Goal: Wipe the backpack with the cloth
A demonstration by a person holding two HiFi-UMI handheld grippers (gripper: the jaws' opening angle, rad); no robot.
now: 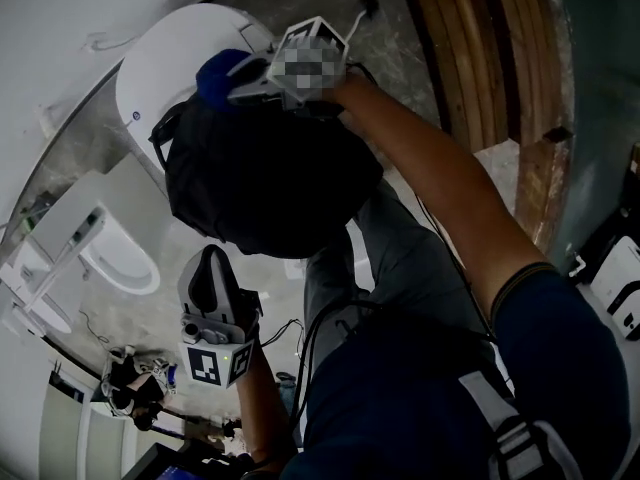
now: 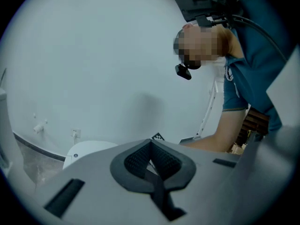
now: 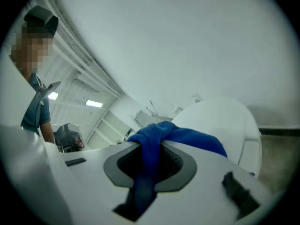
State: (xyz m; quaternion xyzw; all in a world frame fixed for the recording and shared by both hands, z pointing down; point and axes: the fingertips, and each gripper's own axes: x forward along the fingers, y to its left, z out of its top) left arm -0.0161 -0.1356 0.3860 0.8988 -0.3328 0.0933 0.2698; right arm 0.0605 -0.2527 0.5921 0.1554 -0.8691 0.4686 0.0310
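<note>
A black backpack [image 1: 265, 183] lies against the near edge of a round white table [image 1: 165, 53] in the head view. My right gripper [image 1: 238, 76] is at the backpack's top, over the table, shut on a blue cloth [image 1: 218, 70]. In the right gripper view the blue cloth [image 3: 157, 139] runs between the jaws and spills out past the tips. My left gripper [image 1: 212, 260] is below the backpack, pointing up at its lower edge. Its dark pads [image 2: 164, 158] meet with nothing between them. The backpack shows in neither gripper view.
A white moulded fixture [image 1: 115, 253] stands to the left, with cables and clutter [image 1: 135, 383] on the floor below it. Wooden boards [image 1: 500, 48] lean at the upper right. The person's arm [image 1: 440, 178] reaches over the backpack. A white wall [image 2: 93, 69] stands behind the table.
</note>
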